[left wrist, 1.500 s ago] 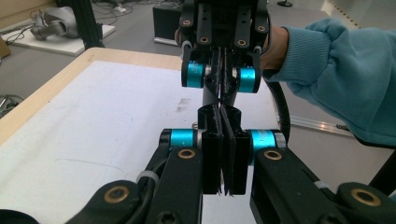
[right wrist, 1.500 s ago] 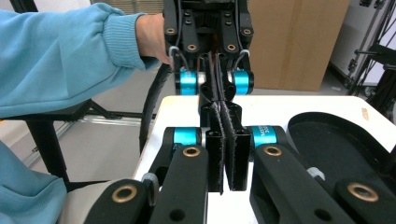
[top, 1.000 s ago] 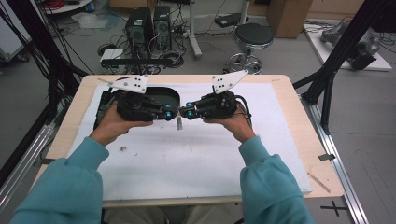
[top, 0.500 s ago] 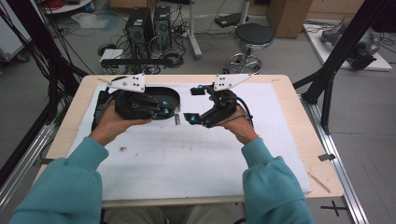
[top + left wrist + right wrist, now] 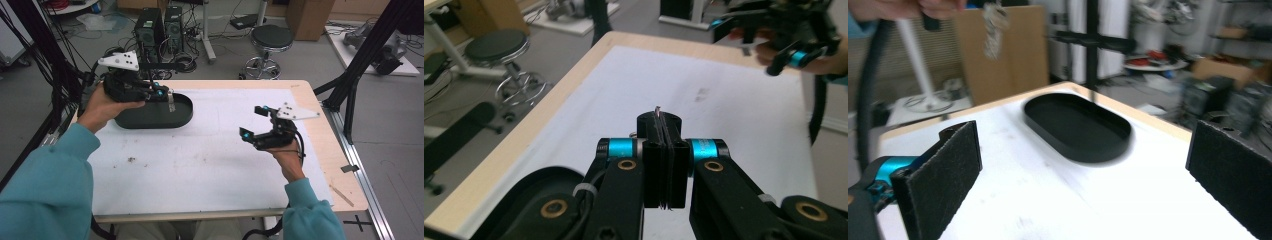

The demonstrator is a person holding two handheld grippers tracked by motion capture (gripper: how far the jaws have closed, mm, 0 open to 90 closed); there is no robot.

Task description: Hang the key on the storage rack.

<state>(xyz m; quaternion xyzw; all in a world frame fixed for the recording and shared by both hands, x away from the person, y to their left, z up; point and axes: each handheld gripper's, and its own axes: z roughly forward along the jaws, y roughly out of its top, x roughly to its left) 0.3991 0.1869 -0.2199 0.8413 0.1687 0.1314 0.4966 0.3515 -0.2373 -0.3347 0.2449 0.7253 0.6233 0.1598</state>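
Note:
A black oval tray lies at the back left of the white mat. My left gripper hovers over it, shut on a small silvery strip that hangs from the jaws above the tray. In the left gripper view the pads are pressed together with the strip's end poking out at the tip of the left gripper. My right gripper is at the mat's right side; its jaws have just opened and hold nothing. From the right gripper I see the tray ahead and the strip dangling.
The wooden table edge runs close to the right hand. Behind the table are a stool, computer towers and cables on the floor. Black frame posts stand at both sides.
The two grippers were together over the tray. The right one let go, opened and drew away to the right and nearer. The left one rose toward the back left with the strip.

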